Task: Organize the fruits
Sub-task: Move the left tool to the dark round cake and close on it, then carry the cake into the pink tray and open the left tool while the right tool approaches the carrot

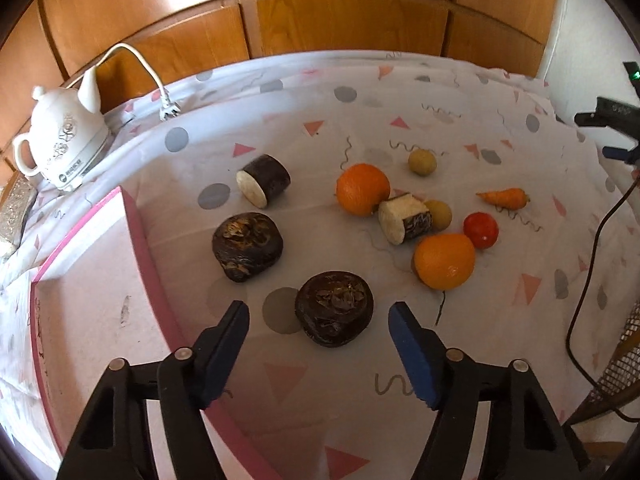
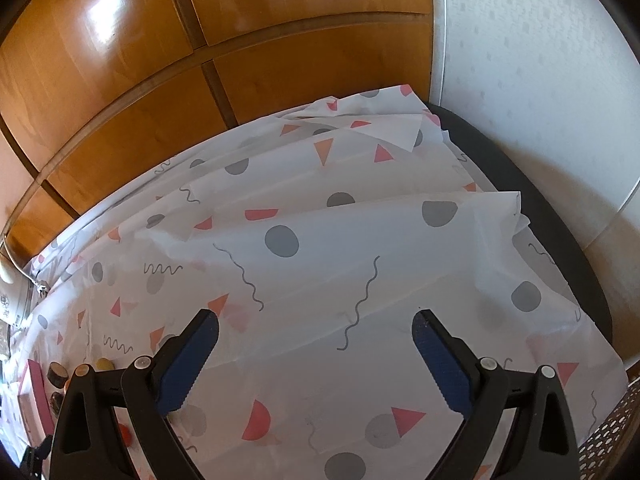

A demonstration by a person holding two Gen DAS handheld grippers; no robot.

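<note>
Left hand-held gripper half open, empty, dark round fruit on the table just ahead between its fingertips, untouched. Pink tray lies left. Right hand-held gripper open, empty, farther off.

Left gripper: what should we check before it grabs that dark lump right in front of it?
1. Left gripper open: ok, nothing between the pads.
2. Nearest dark lump lined up: ok, it sits on the cloth just past the fingertips, between them.
3. Room around the lump: ok, the second dark lump and the near orange lie apart from it.
4. Pink box within reach: ok, beside the left finger.
5. Right gripper out of the way: ok, open over bare cloth.
</note>
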